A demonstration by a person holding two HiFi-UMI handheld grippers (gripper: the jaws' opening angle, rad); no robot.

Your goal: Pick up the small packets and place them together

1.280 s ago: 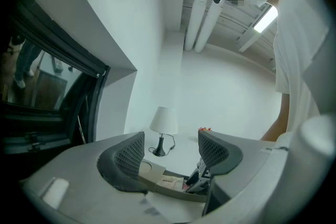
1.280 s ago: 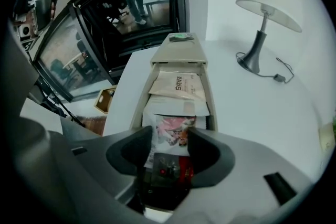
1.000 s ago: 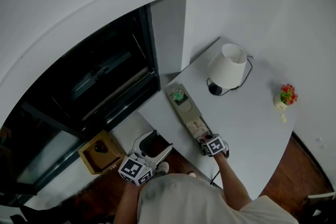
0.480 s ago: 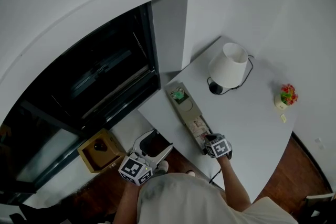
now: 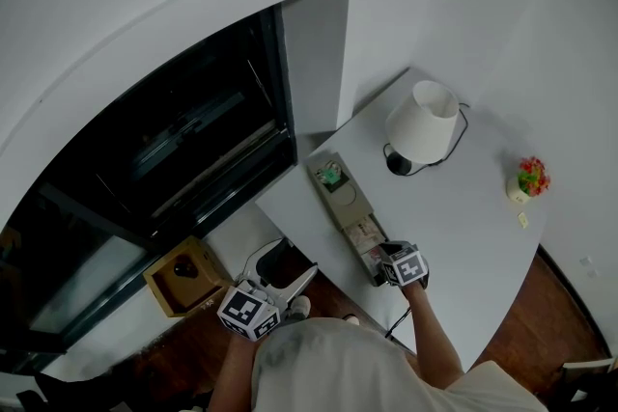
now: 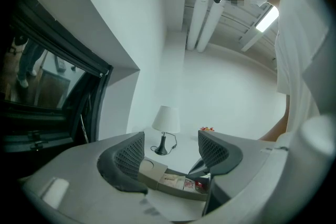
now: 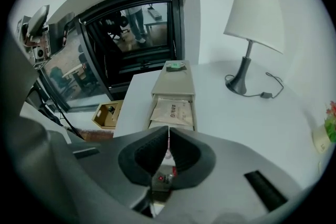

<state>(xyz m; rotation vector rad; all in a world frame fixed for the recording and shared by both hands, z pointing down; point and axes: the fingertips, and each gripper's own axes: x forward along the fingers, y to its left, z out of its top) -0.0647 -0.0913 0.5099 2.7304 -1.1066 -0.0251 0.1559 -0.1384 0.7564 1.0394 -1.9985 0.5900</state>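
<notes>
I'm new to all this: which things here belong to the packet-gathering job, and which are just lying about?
Job: right tool, shut on a small packet; beige packets; compartment tray.
Lying about: table lamp; flower pot; wooden box on the floor.

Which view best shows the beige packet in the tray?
Right gripper view: the beige packet lies flat and unobstructed, print visible. Head view shows it tiny; left gripper view only at a shallow angle.

Left gripper (image 6: 170, 150) and right gripper (image 7: 168, 138): pale grey shells, dark grid-textured pads (image 6: 132, 151). Each bears a black-and-white marker cube (image 5: 248, 312). The wearer's shirt (image 5: 328, 367) is pale and short-sleeved.
</notes>
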